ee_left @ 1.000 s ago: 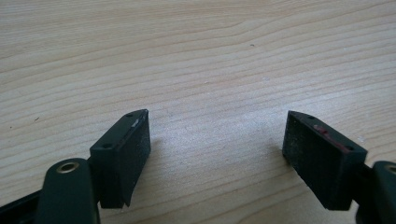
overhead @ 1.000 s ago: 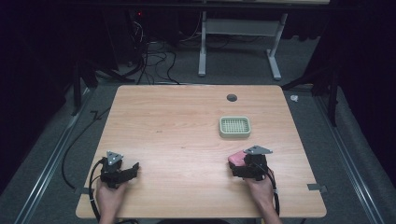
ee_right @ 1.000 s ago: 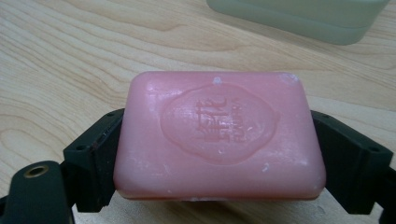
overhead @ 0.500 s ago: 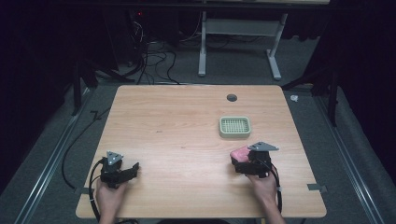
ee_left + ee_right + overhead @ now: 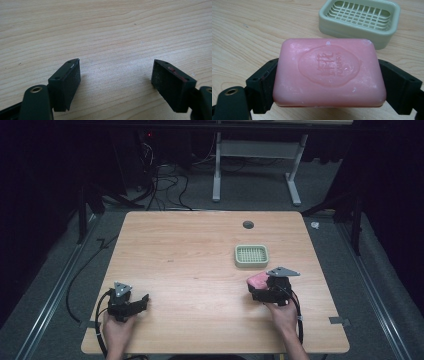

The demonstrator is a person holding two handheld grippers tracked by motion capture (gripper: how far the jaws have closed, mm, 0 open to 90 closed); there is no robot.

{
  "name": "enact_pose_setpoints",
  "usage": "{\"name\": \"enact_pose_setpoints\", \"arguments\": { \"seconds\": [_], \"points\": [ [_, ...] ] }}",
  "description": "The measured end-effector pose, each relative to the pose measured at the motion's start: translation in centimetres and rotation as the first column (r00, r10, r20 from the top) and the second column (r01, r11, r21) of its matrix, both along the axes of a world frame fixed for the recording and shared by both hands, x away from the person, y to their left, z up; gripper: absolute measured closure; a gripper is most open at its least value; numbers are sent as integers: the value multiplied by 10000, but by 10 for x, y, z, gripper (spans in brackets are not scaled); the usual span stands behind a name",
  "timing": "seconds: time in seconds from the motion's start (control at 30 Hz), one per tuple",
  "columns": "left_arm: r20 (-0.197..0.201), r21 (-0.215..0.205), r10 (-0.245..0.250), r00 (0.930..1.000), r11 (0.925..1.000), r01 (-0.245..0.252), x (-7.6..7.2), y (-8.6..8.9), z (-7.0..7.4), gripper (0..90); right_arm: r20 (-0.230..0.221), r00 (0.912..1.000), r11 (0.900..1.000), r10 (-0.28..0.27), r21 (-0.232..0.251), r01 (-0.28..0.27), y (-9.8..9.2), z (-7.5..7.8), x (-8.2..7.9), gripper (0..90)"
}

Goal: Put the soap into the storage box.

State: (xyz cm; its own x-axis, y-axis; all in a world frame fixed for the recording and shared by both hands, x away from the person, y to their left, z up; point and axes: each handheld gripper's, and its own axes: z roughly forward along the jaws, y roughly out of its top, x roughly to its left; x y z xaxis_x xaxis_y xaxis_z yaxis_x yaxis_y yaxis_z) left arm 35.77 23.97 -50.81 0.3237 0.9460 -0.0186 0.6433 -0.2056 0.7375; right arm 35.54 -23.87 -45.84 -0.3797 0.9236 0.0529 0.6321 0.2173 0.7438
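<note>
The right gripper [image 5: 329, 82] has its 2 jaws closed on a pink soap bar [image 5: 329, 72], one jaw pressed against each short end, the stamped face of the bar turned up. The bar is held just above the desk [image 5: 249, 32], near a pale green soap dish [image 5: 359, 21] that sits empty a little beyond it. In the high view the right gripper [image 5: 261, 289] is near the desk's right front. The left gripper [image 5: 116, 85] rests low over the bare wood, jaws spread wide apart and holding nothing.
</note>
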Motion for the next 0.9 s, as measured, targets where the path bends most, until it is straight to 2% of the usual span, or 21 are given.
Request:
{"name": "enact_pose_setpoints", "arguments": {
  "seconds": [0.17, 0.73, 0.9],
  "points": [
    [0, 1, 0, 10000, 10000, 0, 0, 0, 0, 238, -23, 10000, 10000, 34, -55, -34, 3, 2, 4, 136],
    [6, 2, 4, 10000, 10000, -4, 0, 0, 0, 238, 163, 9995, 9991, -283, 308, 278, 7, 13, 19, 136],
    [0, -1, -1, 10000, 10000, 1, 0, 0, 0, 238, 23, 9991, 9983, -413, 404, 412, 8, 15, 25, 136]
  ]
}}
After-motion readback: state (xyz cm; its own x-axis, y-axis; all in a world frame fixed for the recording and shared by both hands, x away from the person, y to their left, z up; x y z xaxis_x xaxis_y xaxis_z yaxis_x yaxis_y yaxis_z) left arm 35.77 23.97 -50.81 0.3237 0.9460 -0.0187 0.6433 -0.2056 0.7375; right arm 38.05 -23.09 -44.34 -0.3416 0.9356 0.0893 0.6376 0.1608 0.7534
